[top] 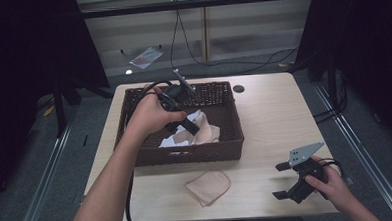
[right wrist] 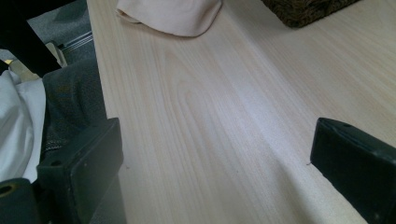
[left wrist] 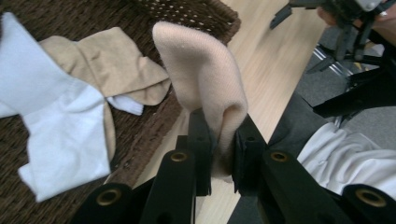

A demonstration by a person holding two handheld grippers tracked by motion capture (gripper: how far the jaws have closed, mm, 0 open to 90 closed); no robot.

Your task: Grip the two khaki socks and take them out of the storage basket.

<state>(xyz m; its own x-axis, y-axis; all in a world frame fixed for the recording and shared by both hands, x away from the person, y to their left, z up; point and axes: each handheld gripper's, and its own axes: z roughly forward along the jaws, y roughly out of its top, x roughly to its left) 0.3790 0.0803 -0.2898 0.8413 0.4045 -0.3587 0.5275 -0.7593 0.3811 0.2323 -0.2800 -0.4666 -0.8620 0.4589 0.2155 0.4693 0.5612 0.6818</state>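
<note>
We reach our left tool (top: 191, 128) over the wicker basket (top: 186, 153) mid-frame, clamped on a beige sock (left wrist: 205, 74); our right tool (top: 285, 180) rests gaping, empty, lower right.

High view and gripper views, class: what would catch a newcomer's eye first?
The left gripper, clamped on a peach sock held over the dark wicker basket. Inside the basket lie a white sock and a tan one. Another peach sock lies on the table near the open right gripper.
</note>
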